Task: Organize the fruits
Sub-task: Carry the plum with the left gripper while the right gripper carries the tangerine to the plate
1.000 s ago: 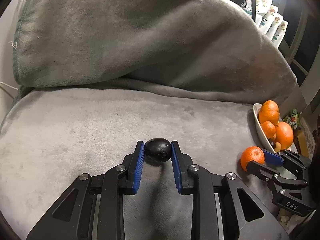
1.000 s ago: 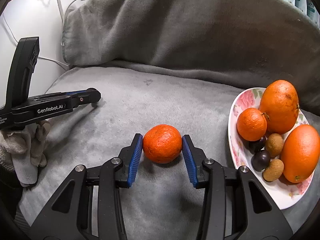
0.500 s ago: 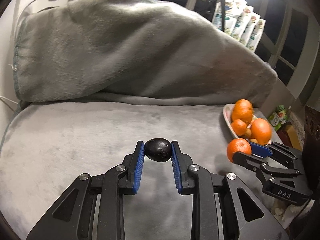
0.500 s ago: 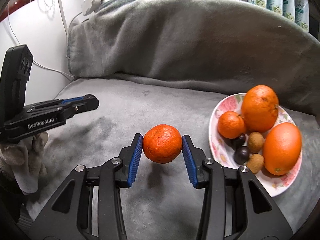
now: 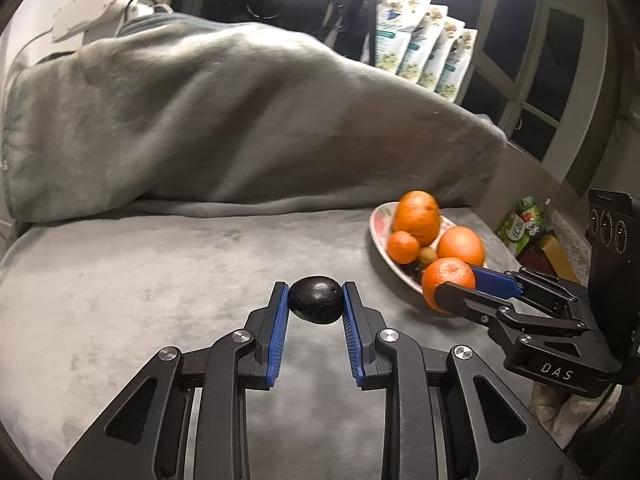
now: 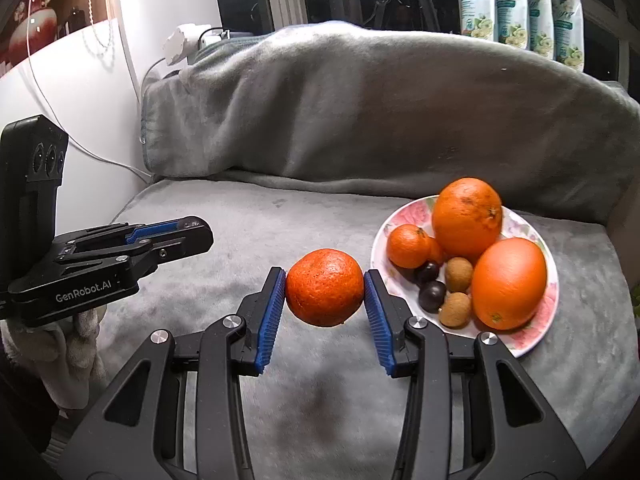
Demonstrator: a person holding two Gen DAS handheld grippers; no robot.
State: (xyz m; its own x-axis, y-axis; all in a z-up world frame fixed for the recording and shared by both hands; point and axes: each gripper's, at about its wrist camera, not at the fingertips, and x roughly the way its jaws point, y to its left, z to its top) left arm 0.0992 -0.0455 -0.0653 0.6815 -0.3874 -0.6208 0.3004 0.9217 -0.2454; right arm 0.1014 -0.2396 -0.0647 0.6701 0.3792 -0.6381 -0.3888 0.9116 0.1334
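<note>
My left gripper (image 5: 315,300) is shut on a dark purple fruit (image 5: 316,299) and holds it above the grey blanket. My right gripper (image 6: 325,294) is shut on a mandarin (image 6: 325,293), lifted just left of the flowered plate (image 6: 532,342). The plate holds two large oranges (image 6: 467,214), a small mandarin (image 6: 408,246), dark round fruits (image 6: 432,296) and brown longans (image 6: 455,309). In the left wrist view the right gripper (image 5: 452,285) with its mandarin (image 5: 447,280) is in front of the plate (image 5: 378,224). The left gripper (image 6: 188,236) shows at the left of the right wrist view.
A grey blanket (image 6: 280,232) covers the seat and the raised back (image 6: 380,112). A white wall (image 6: 80,100) with a cable is at the left. Packets (image 6: 520,8) stand by dark windows behind. Small packages (image 5: 520,224) lie beyond the seat's right edge.
Both grippers have risen with their fruits held, showing more of the windows and packets. The right gripper with the mandarin has come closer to the plate.
</note>
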